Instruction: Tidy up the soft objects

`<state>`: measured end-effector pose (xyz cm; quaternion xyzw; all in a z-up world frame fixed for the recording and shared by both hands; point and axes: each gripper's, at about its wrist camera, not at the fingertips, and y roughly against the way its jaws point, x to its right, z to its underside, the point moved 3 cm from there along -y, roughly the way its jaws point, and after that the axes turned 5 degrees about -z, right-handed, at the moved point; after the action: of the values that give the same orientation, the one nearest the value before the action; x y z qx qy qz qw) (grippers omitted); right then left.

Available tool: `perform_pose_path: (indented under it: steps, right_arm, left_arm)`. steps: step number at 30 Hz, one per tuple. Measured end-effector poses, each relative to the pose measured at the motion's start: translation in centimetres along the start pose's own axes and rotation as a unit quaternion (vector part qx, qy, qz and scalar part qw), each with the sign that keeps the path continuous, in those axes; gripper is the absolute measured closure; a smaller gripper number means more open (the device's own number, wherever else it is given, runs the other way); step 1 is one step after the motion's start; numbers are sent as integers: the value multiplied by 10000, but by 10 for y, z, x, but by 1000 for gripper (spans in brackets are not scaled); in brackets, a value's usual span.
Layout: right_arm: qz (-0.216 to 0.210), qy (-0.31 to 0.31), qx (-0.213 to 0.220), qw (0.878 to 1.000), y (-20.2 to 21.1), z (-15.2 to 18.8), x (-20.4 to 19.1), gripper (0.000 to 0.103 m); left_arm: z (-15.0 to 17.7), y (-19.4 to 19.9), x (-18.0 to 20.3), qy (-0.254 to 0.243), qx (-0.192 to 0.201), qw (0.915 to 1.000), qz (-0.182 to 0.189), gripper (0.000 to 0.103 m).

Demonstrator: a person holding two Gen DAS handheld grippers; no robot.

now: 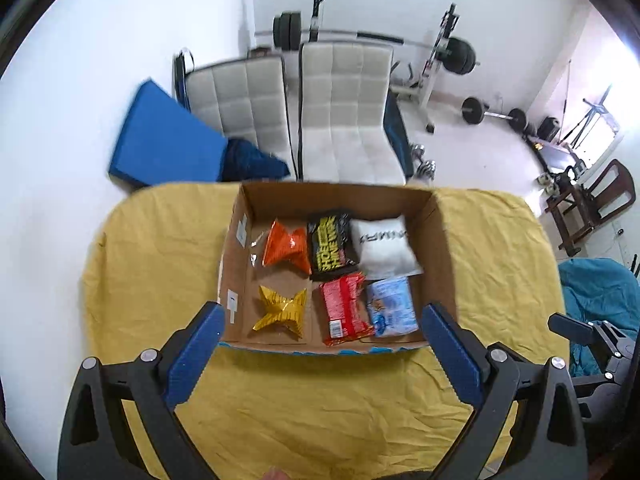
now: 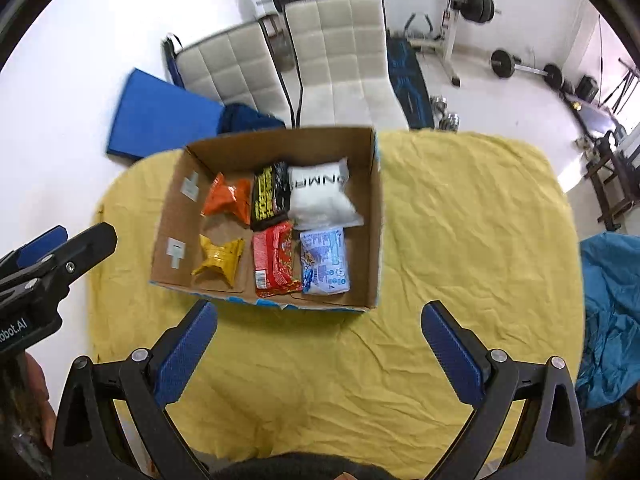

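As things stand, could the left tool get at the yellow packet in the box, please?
Probably yes. The left tool is open and empty, just short of the box's low near wall, and the yellow packet lies uncovered in the near-left part, apart from the red packet beside it.

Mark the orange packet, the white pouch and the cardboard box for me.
orange packet (image 1: 287, 249), left wrist view, on its pinched middle.
white pouch (image 2: 320, 196), right wrist view, on its white front below the lettering.
cardboard box (image 2: 370, 216), right wrist view, on the inside of its right wall.
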<state>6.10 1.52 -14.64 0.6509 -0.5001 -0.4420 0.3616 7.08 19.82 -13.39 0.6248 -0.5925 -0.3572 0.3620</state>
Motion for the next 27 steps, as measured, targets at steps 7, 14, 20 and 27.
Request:
perform_pose_path:
  steps: [7,14,20,27]
  right_arm:
    - [36,38,576,9983,79,14,0,0]
    - [-21,104,841,9964,131,25,-3,0]
    - [0,152,905,9958,147,30,-5,0]
    - [-13,137,914,9957,149,31,-4,0]
  left_arm:
    - [7,60,5,-57,299,9995,-93,2]
    - [12,94,0,52,515,9984,-219,2]
    - [19,110,-4,159,641,9974,-297,2]
    - [24,114,-5,254,647,9973,-246,2]
